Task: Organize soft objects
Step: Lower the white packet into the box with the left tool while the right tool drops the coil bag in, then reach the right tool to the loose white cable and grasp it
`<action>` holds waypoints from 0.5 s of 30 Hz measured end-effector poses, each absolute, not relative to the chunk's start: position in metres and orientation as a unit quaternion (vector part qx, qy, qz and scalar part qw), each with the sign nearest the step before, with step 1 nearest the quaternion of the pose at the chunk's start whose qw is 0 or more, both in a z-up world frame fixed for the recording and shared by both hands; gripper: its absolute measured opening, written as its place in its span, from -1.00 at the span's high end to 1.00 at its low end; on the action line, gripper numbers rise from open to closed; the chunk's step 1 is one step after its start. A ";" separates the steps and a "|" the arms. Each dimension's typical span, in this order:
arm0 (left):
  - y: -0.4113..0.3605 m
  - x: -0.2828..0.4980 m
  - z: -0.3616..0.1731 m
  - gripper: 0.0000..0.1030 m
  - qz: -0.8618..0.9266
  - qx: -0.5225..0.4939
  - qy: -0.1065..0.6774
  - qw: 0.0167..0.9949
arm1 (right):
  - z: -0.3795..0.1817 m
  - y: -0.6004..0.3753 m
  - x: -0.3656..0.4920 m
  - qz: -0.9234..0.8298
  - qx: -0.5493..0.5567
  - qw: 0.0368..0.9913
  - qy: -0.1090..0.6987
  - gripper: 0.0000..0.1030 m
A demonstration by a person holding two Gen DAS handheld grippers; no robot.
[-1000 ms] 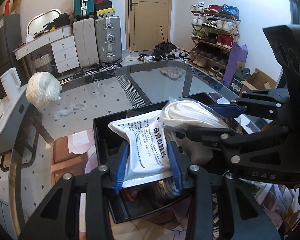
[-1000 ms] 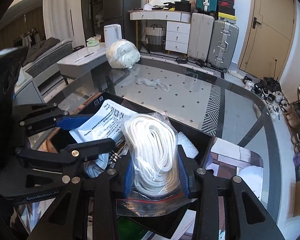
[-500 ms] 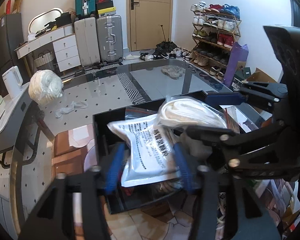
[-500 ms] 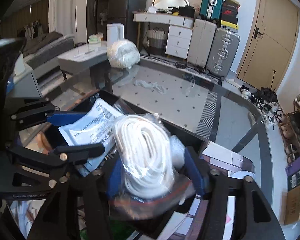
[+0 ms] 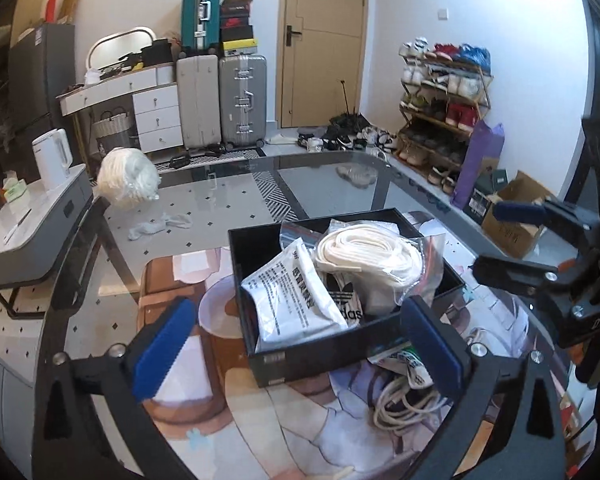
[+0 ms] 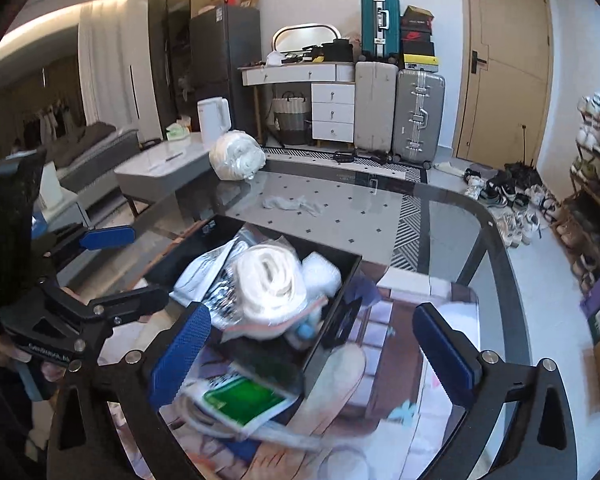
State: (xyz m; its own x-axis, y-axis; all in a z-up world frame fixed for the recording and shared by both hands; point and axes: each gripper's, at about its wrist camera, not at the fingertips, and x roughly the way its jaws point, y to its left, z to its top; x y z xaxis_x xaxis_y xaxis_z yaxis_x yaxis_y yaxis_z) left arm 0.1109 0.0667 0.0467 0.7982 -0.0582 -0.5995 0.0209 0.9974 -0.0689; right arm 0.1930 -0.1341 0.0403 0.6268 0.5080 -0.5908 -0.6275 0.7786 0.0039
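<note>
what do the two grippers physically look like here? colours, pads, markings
Both are matte black angular frames with silver screw heads at the joints. Left gripper: two black fingers faced with ribbed blue pads. Right gripper: same build, blue textured pads on its fingers. White lettering "D.A.S" shows on the right gripper's body in the left wrist view; the left one's white marking is too blurred to read.

White walls enclose a tan wooden door (image 5: 320, 40), a loaded shoe rack (image 5: 444, 92), two upright grey suitcases (image 5: 224, 100) and a white drawer desk (image 5: 140, 104) on diamond-patterned pale floor tiles.
</note>
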 end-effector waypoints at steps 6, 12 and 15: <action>0.069 0.083 0.040 -1.00 -0.015 -0.037 0.312 0.949 | 0.033 -0.155 0.164 0.320 -0.079 0.896 0.298 -0.99; 0.067 0.063 0.026 -1.00 -0.004 -0.037 0.317 0.948 | 0.012 -0.158 0.150 0.327 -0.077 0.886 0.321 -0.99; 0.066 0.059 0.017 -1.00 -0.004 -0.035 0.324 0.945 | -0.002 -0.157 0.146 0.333 -0.081 0.877 0.336 -0.99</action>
State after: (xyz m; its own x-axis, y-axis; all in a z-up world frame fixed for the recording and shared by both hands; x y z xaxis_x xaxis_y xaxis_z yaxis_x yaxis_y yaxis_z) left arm 0.0589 0.0656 0.0169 0.7903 -0.0296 -0.6120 -0.0160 0.9975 -0.0688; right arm 0.1463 -0.1565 -0.0020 0.5527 0.5302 -0.6430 -0.6390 0.7649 0.0815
